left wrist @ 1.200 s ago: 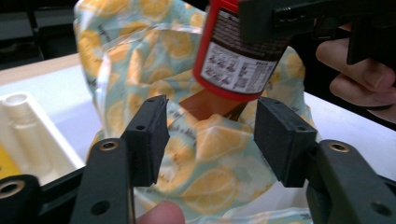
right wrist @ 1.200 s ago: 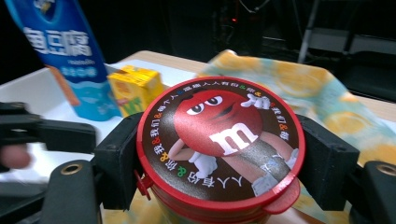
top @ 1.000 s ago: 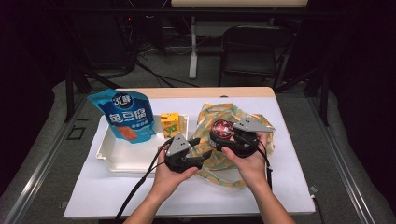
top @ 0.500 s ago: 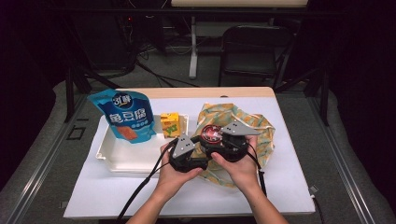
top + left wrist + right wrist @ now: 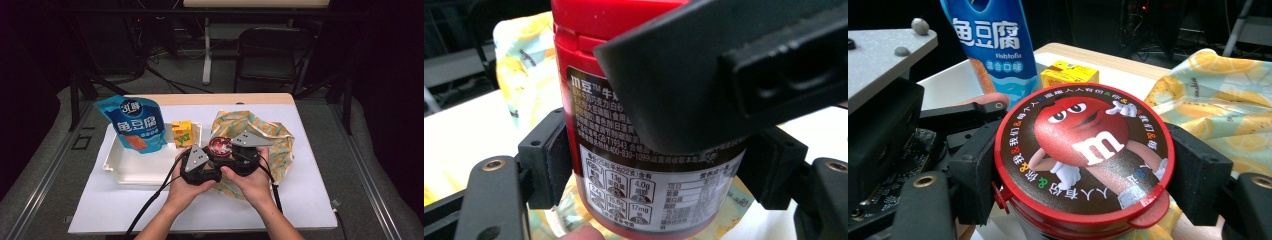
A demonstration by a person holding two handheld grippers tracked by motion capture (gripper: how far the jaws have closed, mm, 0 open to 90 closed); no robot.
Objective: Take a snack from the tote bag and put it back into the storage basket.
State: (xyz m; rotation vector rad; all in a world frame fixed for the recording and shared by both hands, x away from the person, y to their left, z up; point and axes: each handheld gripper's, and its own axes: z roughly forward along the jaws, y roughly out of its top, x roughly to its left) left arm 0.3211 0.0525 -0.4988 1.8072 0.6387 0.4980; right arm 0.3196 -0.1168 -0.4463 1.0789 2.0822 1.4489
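- The right tongs [image 5: 1088,172] squeeze the red lid of the candy jar [image 5: 1083,130] from both sides.
- The left tongs [image 5: 659,165] have just been opening, with the jar's body between them. I cannot tell if their pads press it.
- The jar is over the fruit cloth [image 5: 270,135], right of the white tray [image 5: 130,167].
- It looks like a hand-over. Next, the left tongs should back away slowly.

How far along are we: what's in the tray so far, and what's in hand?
Done: the blue pouch and yellow carton stand in the white tray. In hand: the red candy tub, clamped at its lid by the right gripper over the patterned cloth. The left gripper has just been opening its jaws, which straddle the tub's body; grip unclear. Left, probably: setting the tub in the tray.
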